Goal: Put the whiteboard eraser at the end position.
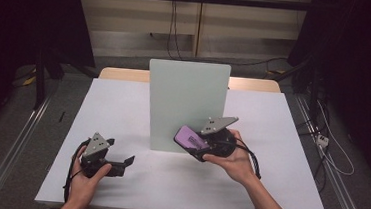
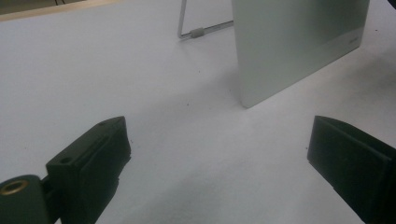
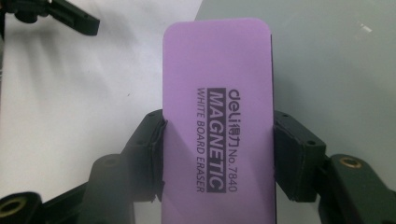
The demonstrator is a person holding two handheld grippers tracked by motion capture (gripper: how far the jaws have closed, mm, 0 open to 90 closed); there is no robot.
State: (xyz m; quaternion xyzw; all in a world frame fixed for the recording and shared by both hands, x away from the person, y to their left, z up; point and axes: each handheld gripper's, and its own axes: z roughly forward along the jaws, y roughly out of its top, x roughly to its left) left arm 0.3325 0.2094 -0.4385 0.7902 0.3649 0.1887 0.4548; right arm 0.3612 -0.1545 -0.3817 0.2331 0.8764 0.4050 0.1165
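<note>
Purple whiteboard eraser [image 3: 218,116], printed with "deli MAGNETIC WHITE BOARD ERASER No.7840", sits clamped across its width between the two black jaws of the right gripper [image 3: 218,154], whose pads press on its long edges. In the high view the right gripper [image 1: 210,139] is held in the person's right hand [image 1: 231,161] just in front of the lower right part of the upright pale green board [image 1: 186,99], with the eraser [image 1: 191,137] angled toward the board's face; whether it touches the board cannot be told. The board stands near the middle of the white table [image 1: 123,104], and in the left gripper view a thin wire stand [image 2: 196,31] props it from behind. Left gripper [image 1: 119,159], held in the left hand [image 1: 85,177], rests low over the table to the left of the board, well apart from the eraser, its jaws spread wide with only bare tabletop between them.
</note>
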